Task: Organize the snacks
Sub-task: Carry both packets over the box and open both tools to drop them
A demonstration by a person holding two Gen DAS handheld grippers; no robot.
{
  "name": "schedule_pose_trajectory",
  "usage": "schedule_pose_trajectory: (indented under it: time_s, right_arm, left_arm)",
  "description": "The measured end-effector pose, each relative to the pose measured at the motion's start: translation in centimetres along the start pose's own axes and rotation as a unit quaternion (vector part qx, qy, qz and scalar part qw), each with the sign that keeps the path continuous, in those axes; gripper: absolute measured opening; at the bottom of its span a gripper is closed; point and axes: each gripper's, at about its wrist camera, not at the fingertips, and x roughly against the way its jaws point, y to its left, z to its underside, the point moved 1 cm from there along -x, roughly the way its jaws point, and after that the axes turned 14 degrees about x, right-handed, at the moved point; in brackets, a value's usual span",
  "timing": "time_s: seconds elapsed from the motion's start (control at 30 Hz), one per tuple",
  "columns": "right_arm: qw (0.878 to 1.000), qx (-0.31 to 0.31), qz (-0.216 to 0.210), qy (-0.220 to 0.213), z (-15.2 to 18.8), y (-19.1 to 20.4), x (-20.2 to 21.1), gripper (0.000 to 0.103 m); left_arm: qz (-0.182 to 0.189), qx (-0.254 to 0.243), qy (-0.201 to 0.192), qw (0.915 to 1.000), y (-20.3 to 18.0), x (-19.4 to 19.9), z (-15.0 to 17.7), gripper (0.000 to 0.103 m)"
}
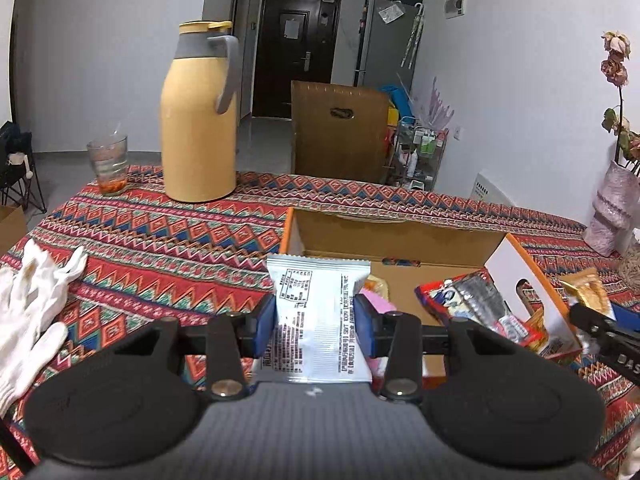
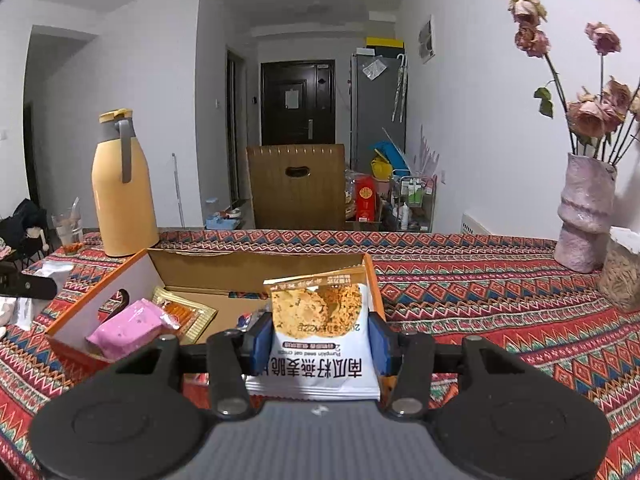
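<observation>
My left gripper (image 1: 315,330) is shut on a silver snack packet (image 1: 318,312) with black print, held over the near left edge of the open cardboard box (image 1: 392,236). Inside that box lie a red packet (image 1: 472,304) and a pink packet (image 1: 378,298). My right gripper (image 2: 320,346) is shut on a white oat crisp packet (image 2: 320,336), held over the near right part of the same box (image 2: 256,268). A pink packet (image 2: 128,330) and a gold packet (image 2: 186,312) lie in the box. The right gripper's tip shows in the left wrist view (image 1: 600,332).
A yellow thermos (image 1: 198,116) and a glass (image 1: 108,164) stand at the table's far left. White gloves (image 1: 28,304) lie at left. A pink vase of dried roses (image 2: 584,216) and a jar (image 2: 622,276) stand at right. A chair back (image 2: 296,184) is behind the table.
</observation>
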Motion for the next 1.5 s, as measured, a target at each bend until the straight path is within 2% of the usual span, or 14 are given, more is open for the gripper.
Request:
schedule_pose_trajectory:
  time_s: [0.37,0.63,0.77,0.83,0.87,0.9,0.93,1.0,1.07,1.5]
  right_arm:
    - [1.000,-0.005,0.005,0.027,-1.6,0.0,-4.6,0.048]
    - [0.998,-0.017,-0.004,0.059,-0.8,0.8,-7.9,0.048]
    - [0.997,-0.021,-0.005,0.072,0.0,0.8,-8.6,0.049]
    - [0.997,-0.025,-0.009,0.072,0.2,0.6,-8.5,0.051]
    - [0.997,-0.025,-0.011,0.071,0.2,0.5,-8.4,0.050]
    - [0.997,-0.024,-0.013,0.069,0.1,0.5,-8.3,0.056]
    - [0.997,-0.024,-0.015,0.066,0.1,0.5,-8.2,0.061]
    - [0.998,-0.025,-0.010,0.059,-0.1,0.3,-7.9,0.094]
    - [0.998,-0.026,-0.003,0.050,-0.1,0.2,-7.7,0.103]
    - [0.998,-0.027,0.007,0.057,0.5,-0.1,-7.3,0.103]
  left_arm:
    - [-0.020,0.012,0.010,0.9997,-2.5,-3.6,-1.2,0.042]
    - [-0.056,0.019,0.025,0.9979,-3.0,-6.9,-0.9,0.042]
    - [-0.058,0.022,0.032,0.9976,-2.5,-7.5,-0.5,0.043]
    - [-0.050,0.027,0.034,0.9978,-2.1,-7.4,-0.5,0.050]
    - [-0.046,0.028,0.033,0.9980,-2.0,-7.3,-0.5,0.059]
    - [-0.043,0.030,0.028,0.9983,-1.9,-7.1,-0.5,0.073]
    - [-0.041,0.029,0.019,0.9986,-1.8,-6.8,-0.5,0.079]
    - [-0.042,0.027,0.002,0.9988,-1.9,-6.2,-0.5,0.100]
    - [-0.038,0.029,-0.008,0.9988,-2.0,-5.7,-0.6,0.103]
    - [-0.039,0.038,-0.006,0.9985,-1.1,-5.5,-0.6,0.103]
